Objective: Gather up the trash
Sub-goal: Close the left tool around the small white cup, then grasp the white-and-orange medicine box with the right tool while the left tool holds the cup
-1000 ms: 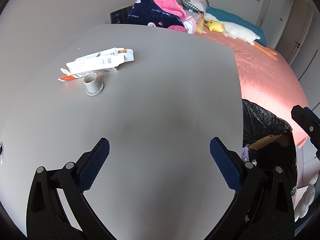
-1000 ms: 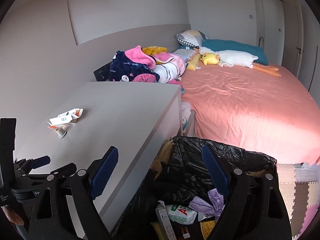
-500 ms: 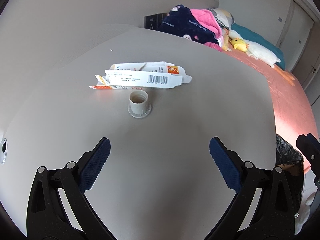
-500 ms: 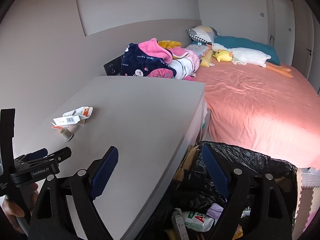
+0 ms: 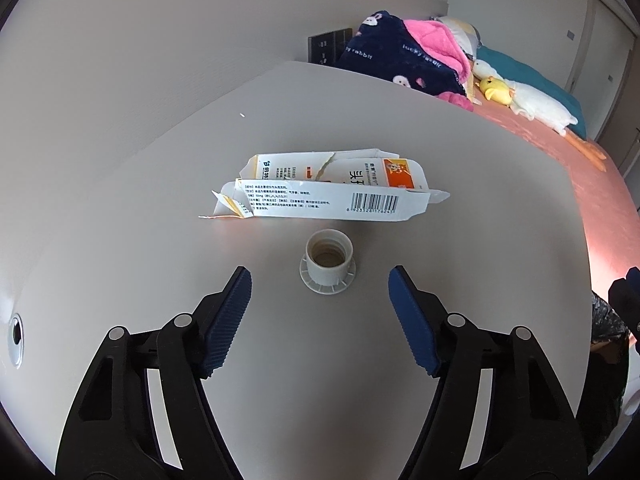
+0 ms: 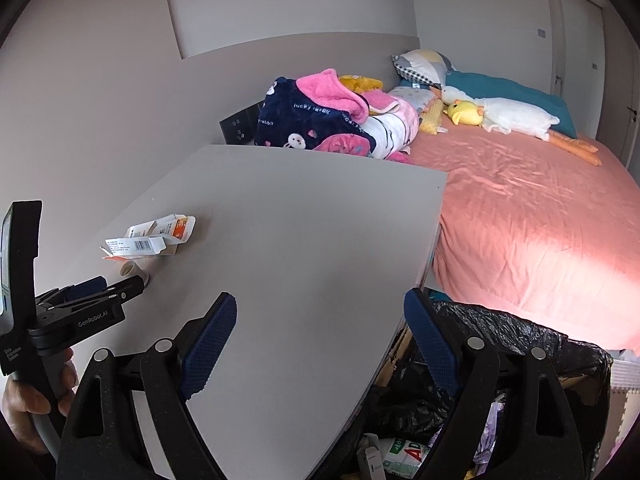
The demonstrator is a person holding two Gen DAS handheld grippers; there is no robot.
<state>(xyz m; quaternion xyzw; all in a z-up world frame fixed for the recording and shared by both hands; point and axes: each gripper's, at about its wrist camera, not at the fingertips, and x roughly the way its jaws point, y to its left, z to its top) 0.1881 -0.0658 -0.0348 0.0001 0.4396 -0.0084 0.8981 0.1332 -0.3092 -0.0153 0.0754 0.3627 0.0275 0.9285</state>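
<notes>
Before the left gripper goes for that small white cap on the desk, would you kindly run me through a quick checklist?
1. White cap lined up between the left gripper jaws: ok, ahead of and between them.
2. Jaws wide enough: ok; they have just been closing, nothing between the pads yet.
3. Cap free of the torn carton: ok, a gap shows.
4. Cap upright, open end up: ok.
5. Right gripper out of the way: ok, open and empty over the desk edge.
6. Trash bag open beside the desk: ok.
</notes>
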